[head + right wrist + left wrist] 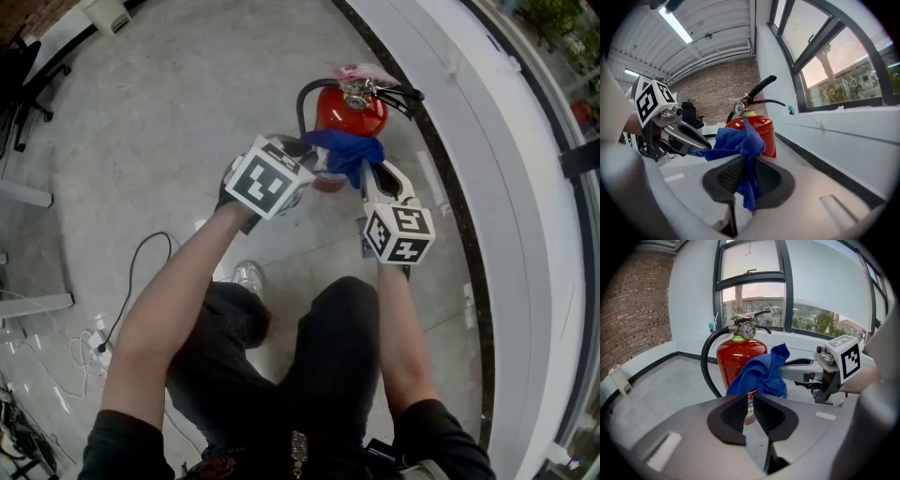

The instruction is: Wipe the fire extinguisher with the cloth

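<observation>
A red fire extinguisher [349, 111] with a black hose and a pressure gauge stands on the grey floor, close to the curved wall. A blue cloth [345, 150] hangs bunched against its near side. My right gripper [747, 161] is shut on the cloth [740, 140], and a tail of it hangs down between the pads. My left gripper [749, 401] comes in from the left. The cloth [761, 373] lies just past its nearly closed pads. In the right gripper view a corner of the cloth is drawn taut to the left gripper's tips [699, 148].
A low white curved wall with a dark baseboard [457, 202] and windows above it runs just behind the extinguisher. A black cable [141, 258] and white power strips [97, 345] lie on the floor at the left. The person's knees and a shoe [247, 277] are below the grippers.
</observation>
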Demonstrator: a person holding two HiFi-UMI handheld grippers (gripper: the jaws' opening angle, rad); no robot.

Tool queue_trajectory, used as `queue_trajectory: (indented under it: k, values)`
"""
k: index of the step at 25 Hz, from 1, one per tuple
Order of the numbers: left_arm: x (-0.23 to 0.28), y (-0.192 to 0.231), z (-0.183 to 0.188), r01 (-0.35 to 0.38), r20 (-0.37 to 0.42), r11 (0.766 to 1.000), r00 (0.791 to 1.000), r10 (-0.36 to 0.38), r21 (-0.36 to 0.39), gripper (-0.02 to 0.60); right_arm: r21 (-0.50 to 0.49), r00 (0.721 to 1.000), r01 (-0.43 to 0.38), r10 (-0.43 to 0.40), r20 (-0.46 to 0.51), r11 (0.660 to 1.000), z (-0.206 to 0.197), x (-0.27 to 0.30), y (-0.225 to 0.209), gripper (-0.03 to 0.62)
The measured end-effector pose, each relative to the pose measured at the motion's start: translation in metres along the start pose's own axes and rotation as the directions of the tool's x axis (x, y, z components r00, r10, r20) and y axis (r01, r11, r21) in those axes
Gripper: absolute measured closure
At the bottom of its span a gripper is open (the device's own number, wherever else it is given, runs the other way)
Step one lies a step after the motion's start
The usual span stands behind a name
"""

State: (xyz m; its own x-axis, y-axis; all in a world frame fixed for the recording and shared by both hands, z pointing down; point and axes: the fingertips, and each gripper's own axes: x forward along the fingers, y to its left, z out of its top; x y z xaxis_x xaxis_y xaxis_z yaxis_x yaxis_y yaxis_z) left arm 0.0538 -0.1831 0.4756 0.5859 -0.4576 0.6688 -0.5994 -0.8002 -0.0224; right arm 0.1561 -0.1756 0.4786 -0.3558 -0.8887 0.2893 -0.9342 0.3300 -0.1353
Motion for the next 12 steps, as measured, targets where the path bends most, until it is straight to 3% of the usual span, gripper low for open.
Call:
queue_trajectory:
  k: [6,12]
  values:
    - [-0.002,0.009,-0.002,0.019,0.015,0.999,1.0,-0.019,-0.027,0.545,0.038,0.999,-0.054,0.054,-0.004,0.998,-0.001,0.015,0.047,0.545]
    - [0.008,0.044,0.01,-0.049,0.116,0.995,0.992,0.059,-0.087,0.575,0.041,0.998,-0.056,0.056,0.002,0.998,0.006,0.037,0.074,0.545]
